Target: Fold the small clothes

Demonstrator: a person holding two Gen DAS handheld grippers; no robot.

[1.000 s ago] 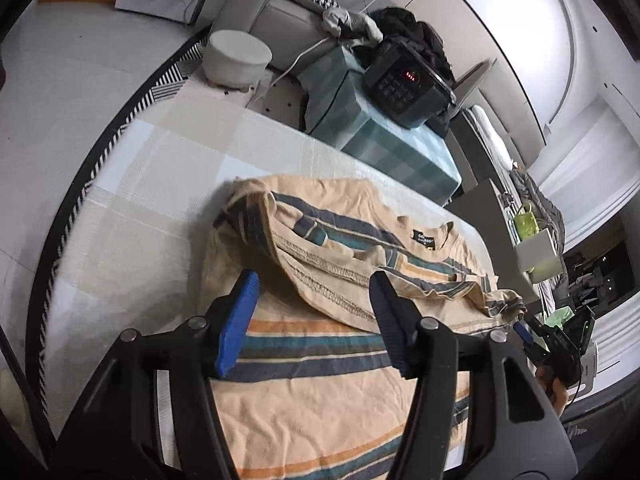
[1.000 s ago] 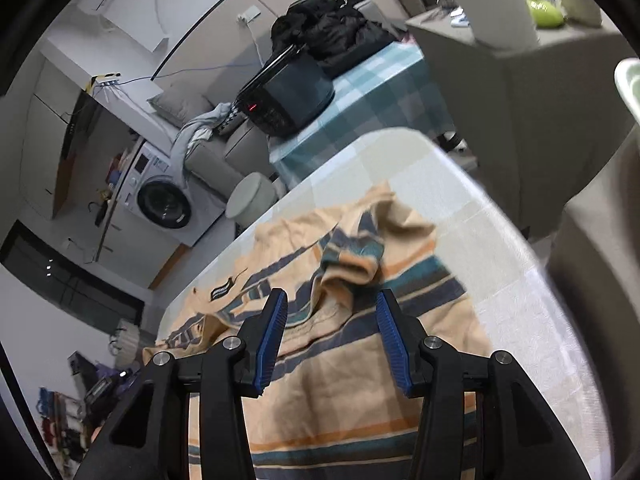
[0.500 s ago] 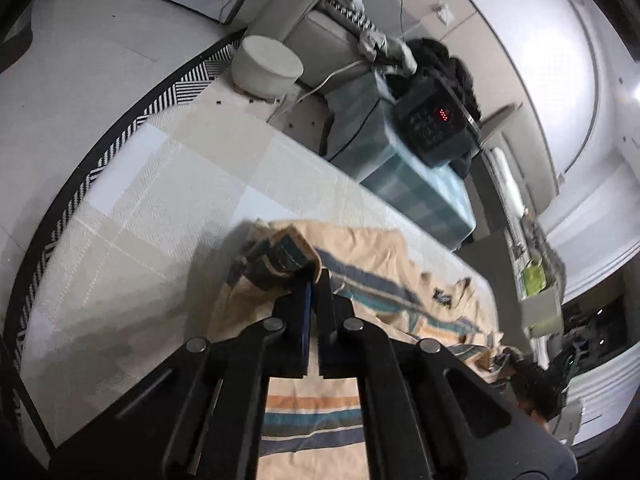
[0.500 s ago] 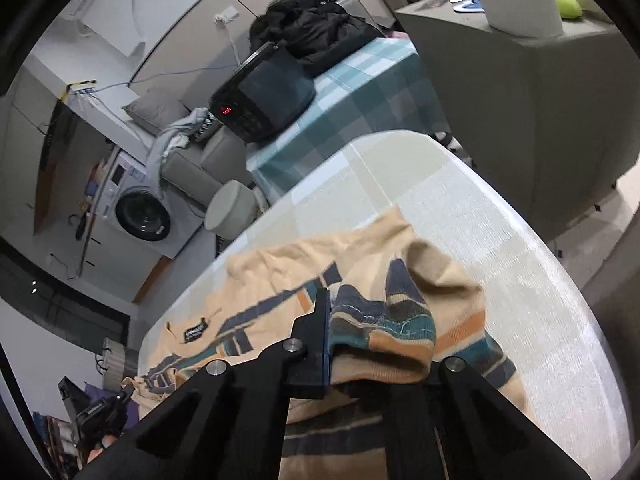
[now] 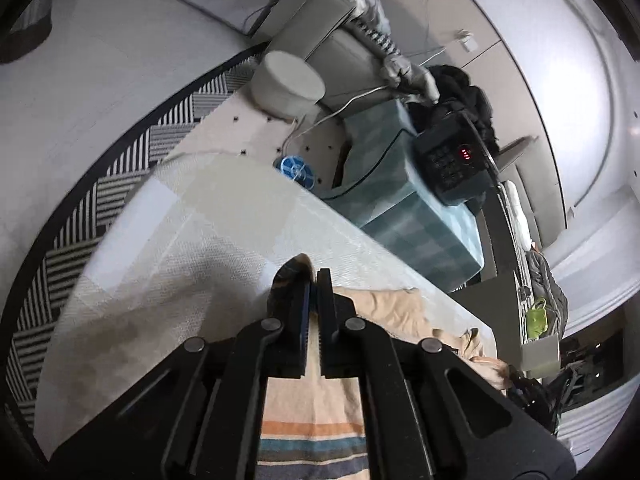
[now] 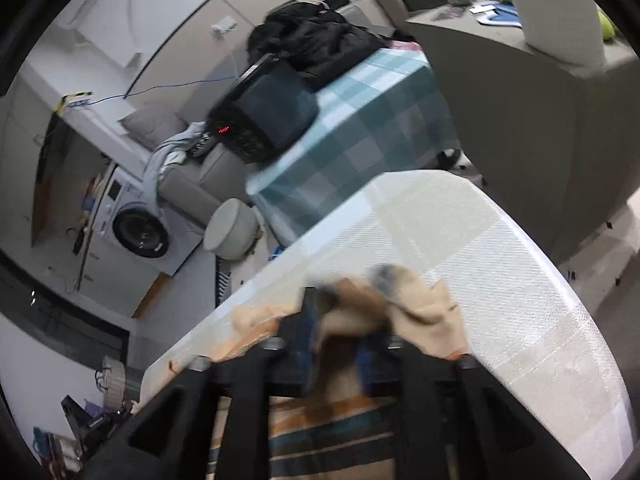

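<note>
On the pale checked cloth-covered table [image 5: 208, 216] lies the peach cotton T-shirt with teal and orange stripes [image 5: 312, 436], and the left gripper [image 5: 314, 300] has its jaws pressed together on a bunched edge of it. The right gripper [image 6: 340, 344] pinches another gathered fold, its jaws slightly apart around thick fabric. Both ends are seemingly raised mid-fold; next, carry them over together and lay them flat.

Peach shirt [image 5: 316, 412] striped orange, teal and navy; pale checked tablecloth [image 5: 192, 216].
</note>
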